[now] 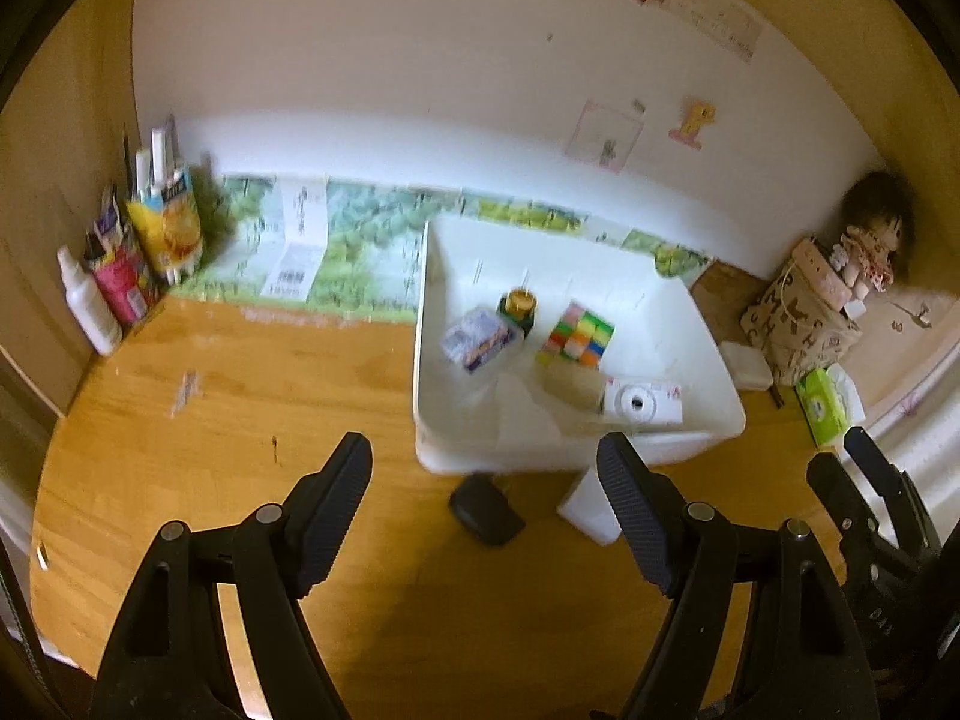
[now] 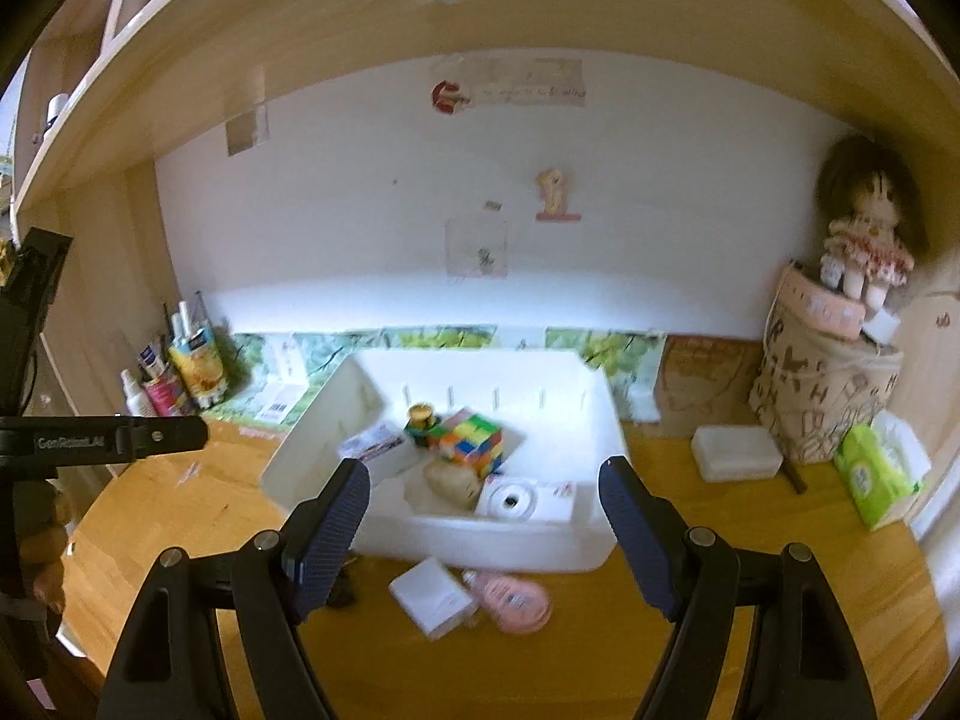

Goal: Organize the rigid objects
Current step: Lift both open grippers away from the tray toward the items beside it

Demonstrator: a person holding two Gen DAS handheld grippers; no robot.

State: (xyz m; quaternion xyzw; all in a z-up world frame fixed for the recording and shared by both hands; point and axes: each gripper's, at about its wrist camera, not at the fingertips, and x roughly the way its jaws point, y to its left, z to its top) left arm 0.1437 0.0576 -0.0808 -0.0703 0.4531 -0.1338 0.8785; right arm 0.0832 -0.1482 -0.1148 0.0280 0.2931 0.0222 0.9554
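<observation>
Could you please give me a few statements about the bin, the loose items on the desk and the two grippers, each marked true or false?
1. The colourful puzzle cube lies inside the white bin. True.
2. The left gripper holds the white camera. False: its fingers are spread wide with nothing between them, and the camera lies in the bin.
3. A pink round item and a white box lie on the desk in front of the bin. True.
4. The right gripper is shut. False: it is open and empty.
5. The green tissue pack is in the bin. False: it sits on the desk to the right.
</observation>
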